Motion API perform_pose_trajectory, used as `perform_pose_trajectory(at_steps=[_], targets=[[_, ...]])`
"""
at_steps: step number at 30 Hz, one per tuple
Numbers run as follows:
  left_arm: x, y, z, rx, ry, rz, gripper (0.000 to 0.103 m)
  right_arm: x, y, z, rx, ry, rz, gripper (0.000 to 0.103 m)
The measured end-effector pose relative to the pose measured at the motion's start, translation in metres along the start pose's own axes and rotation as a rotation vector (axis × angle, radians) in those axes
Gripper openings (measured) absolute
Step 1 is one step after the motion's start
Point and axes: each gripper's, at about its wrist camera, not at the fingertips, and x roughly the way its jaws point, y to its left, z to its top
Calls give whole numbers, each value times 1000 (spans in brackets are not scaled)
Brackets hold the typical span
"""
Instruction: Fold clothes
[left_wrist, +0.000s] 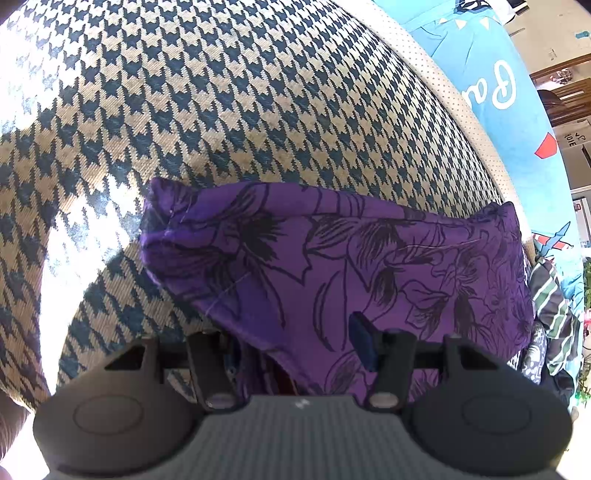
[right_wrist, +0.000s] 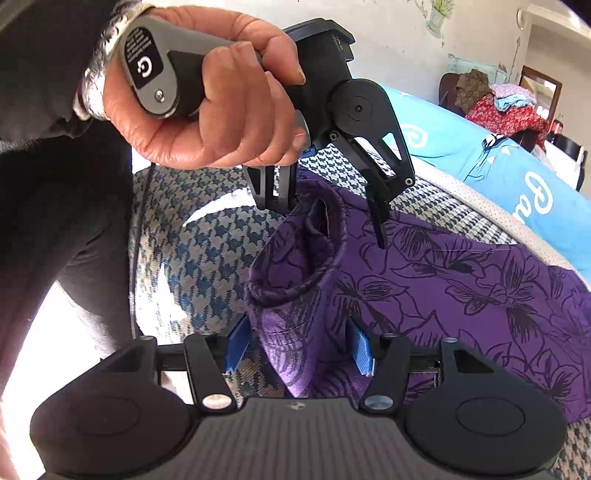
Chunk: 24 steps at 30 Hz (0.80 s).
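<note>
While the purple floral garment (right_wrist: 424, 280) lay on the houndstooth cloth (left_wrist: 221, 110) covering the tabletop, a broad stretch of that checked surface stayed bare beyond the garment's far folded edge in the left wrist view. To the right, a pale dotted border (left_wrist: 454, 92) ran along the cloth, with a blue printed fabric (left_wrist: 491, 74) just past it. The left claw (left_wrist: 299, 354) stood fairly wide, purple fabric bunched between its fingers; whether the pads pinched it could not be told. In the right wrist view that same claw reached down from a person's hand (right_wrist: 210, 96) over the garment's raised, rolled edge, one finger resting on the cloth. The right claw (right_wrist: 299, 347) was also wide apart, its blue pads (right_wrist: 360, 350) flanking a hanging fold without closing on it.
</note>
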Motion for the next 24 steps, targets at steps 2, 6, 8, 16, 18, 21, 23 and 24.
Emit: perform_pose_trajectory(at_steps=[2,6,8,16,18,21,23,24], targets=[[-3,3,0,4,0,-10,54,4,5,1,-51,-18,-39,56],[-8,10,-1,13,-1,-31,55,10,13,3,-120,-39,-106,48],[-9,11,-2,27,-2,-38,55,9,10,5,-106,-46,-120,25],[-9,8,0,53,-4,-30,56,-16,-16,15,35,-134,-152,9],[-9,5,0,70,-10,-14,54,-19,-18,15,42,-146,-165,8],[-8,-2,-1,109,-38,14,41,-23,-23,17,72,-165,-174,8],[-9,-7,-2,129,-59,23,35,-24,-28,18,101,-167,-178,8],[-10,-10,-3,135,-71,20,27,-25,-30,18,115,-169,-179,8]])
